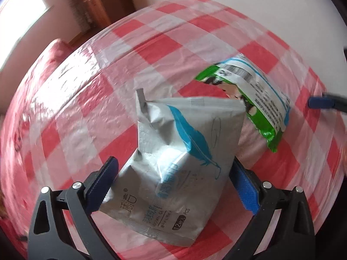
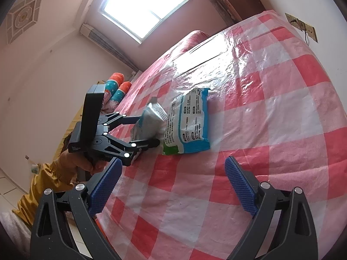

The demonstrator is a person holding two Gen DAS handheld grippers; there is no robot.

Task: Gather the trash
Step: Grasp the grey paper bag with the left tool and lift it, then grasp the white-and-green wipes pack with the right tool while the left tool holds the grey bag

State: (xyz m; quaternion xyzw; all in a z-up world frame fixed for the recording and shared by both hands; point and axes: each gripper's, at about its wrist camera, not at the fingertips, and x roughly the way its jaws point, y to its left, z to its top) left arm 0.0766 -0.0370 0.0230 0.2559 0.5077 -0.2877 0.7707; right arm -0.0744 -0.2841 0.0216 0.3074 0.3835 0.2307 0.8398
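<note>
Crumpled grey pouch (image 1: 180,149) stands between the wide-apart fingers of the left gripper (image 1: 173,186), on the checked plastic cloth (image 1: 91,99), with a green-and-white packet (image 1: 258,99) touching its far right corner. Both look light, thin and crinkly, likely slippery; pinching the pouch across its creased middle seems safest. Right gripper (image 2: 171,186), fingers apart and empty, hovers nearer.

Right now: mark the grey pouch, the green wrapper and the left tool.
grey pouch (image 1: 184,151), left wrist view, crumpled front panel.
green wrapper (image 1: 260,95), left wrist view, printed back.
left tool (image 1: 173,186), left wrist view, midway between fingertips.
</note>
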